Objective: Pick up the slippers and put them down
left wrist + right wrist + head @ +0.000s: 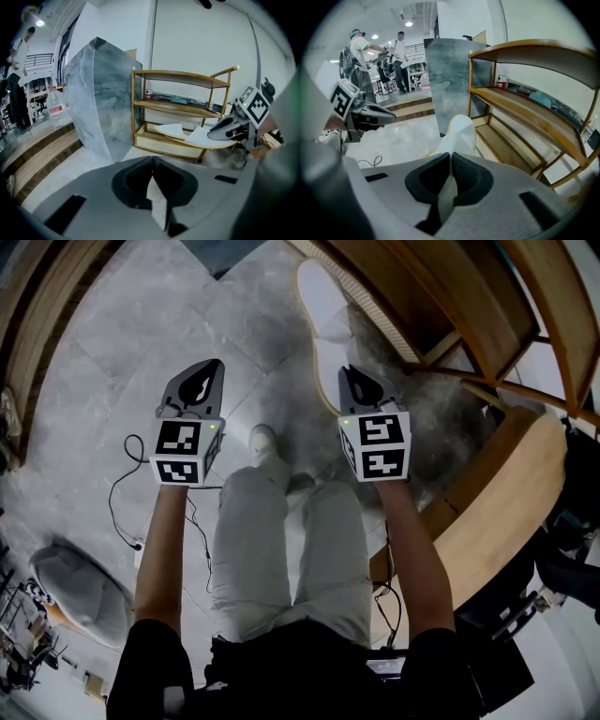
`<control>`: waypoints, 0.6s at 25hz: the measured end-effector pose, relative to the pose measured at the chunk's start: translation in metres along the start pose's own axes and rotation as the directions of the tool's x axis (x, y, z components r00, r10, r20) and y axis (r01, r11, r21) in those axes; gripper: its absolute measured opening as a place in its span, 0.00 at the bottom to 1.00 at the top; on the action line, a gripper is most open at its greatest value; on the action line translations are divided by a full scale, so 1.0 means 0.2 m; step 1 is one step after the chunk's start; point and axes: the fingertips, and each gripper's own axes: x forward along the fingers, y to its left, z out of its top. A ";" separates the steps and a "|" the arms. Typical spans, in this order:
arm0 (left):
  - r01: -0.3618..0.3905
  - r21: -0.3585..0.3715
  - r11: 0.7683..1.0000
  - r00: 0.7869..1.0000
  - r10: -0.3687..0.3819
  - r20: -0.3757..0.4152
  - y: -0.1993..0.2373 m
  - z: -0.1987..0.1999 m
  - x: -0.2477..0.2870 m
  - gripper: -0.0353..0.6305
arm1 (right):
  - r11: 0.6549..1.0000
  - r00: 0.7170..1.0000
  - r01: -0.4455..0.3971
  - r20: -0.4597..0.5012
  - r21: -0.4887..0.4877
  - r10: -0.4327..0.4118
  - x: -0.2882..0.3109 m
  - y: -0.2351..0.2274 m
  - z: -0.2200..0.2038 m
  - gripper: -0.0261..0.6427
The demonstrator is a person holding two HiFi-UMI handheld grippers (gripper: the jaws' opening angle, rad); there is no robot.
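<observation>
**Fingers pinched on slipper – set-down comes next**

Grey moulded fingers of the right gripper [451, 154] sit pressed nearly together, pinching the near edge of a thin white flat-soled slipper [459, 131], which juts out past the tips. In head view it looks too big to be lying on the grey marble-look floor [131, 352], so prob. held in the air, just beside the curved light-wood shelf rack [441, 296] and near the fuzzy grey rug [422, 399]. As for the left gripper [216, 364], fingers closed on each other, nothing btwn them, well apart from the slipper.

Step in hand, I'd say: putting it down. To do it well: pick bare floor clear of the rack's front edge, get the sole flat & level before letting go, spread the fingers only once the floor takes the wt, then back out along the slipper's length so the tips don't drag it. Thin & floppy, so expect droop at the far end.
</observation>
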 end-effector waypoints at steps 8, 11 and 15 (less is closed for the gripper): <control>-0.012 0.021 1.000 1.000 0.012 0.007 0.09 -0.25 0.31 0.06 | 1.000 1.000 -0.012 0.009 -0.010 0.012 0.37 0.00 -0.19 0.05; -0.025 0.027 0.999 1.000 0.025 0.003 0.14 -0.37 0.40 0.06 | 0.999 0.999 -0.023 0.021 -0.024 0.024 0.49 0.02 -0.25 0.05; -0.042 0.034 0.999 0.999 0.042 0.000 0.22 -0.53 0.48 0.06 | 0.999 0.999 -0.027 0.027 -0.039 0.029 0.66 0.06 -0.34 0.05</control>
